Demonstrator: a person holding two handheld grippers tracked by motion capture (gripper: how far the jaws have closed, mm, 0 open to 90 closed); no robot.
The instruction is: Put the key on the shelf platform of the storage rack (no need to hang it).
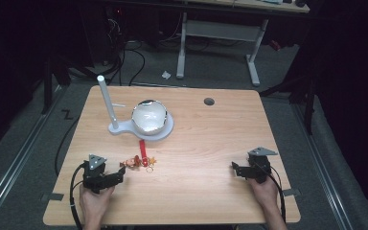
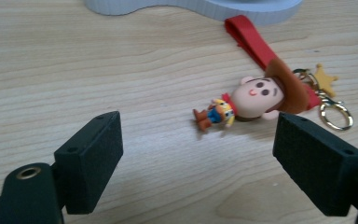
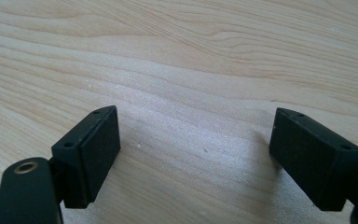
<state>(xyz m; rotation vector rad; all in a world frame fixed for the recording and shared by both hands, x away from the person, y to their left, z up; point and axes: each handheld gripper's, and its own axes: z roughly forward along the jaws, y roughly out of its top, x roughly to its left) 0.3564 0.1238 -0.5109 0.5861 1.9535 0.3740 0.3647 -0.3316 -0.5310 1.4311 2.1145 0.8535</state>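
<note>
A small cowboy-figure keychain (image 1: 135, 162) (image 2: 256, 95) with a brown hat, a red strap (image 1: 143, 149) (image 2: 251, 39), a gold star and a metal ring (image 2: 335, 114) lies flat on the wooden table. My left gripper (image 1: 122, 173) (image 2: 198, 151) sits just short of it, open, its jaws wide and clear of the figure. At the right of the table my right gripper (image 1: 234, 168) (image 3: 196, 149) rests low, open, with bare wood between its jaws.
A white stand (image 1: 146, 130) with an upright post (image 1: 107, 100) holds a shiny white ball (image 1: 149, 115) behind the keychain; its base edge (image 2: 191, 7) lies just past the strap. A cable hole (image 1: 209, 101) marks the far right of the table.
</note>
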